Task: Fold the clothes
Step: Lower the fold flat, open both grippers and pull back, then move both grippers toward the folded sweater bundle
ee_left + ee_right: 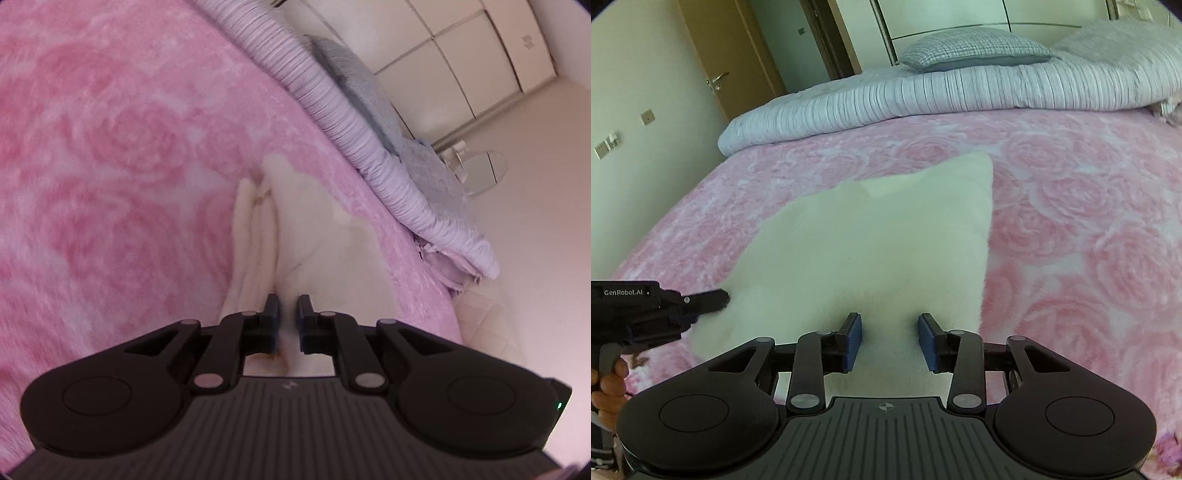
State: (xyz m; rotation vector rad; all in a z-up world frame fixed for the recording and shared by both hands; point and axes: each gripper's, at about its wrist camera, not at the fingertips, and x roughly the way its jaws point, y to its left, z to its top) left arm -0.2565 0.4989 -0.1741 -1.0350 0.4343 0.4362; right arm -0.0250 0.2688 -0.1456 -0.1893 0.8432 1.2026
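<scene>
A white fleecy garment [871, 236] lies folded flat on a pink rose-patterned blanket [1071, 221]. My right gripper [889, 341] hovers over its near edge, open, its blue pads [854, 341] apart with white cloth showing between them. At the garment's left edge my left gripper [724, 295] is held by a hand [605, 387]. In the left wrist view the left gripper [289, 314] is shut on the white garment [317, 229], whose layered folds run away from the fingertips over the blanket [110, 166].
A lavender striped duvet [923, 92] is bunched along the far side of the bed, with a checked pillow [971, 51] behind it. A wooden door [720, 55] and wardrobe [461, 55] stand beyond. A round stand [484, 173] sits on the pale floor past the bed edge.
</scene>
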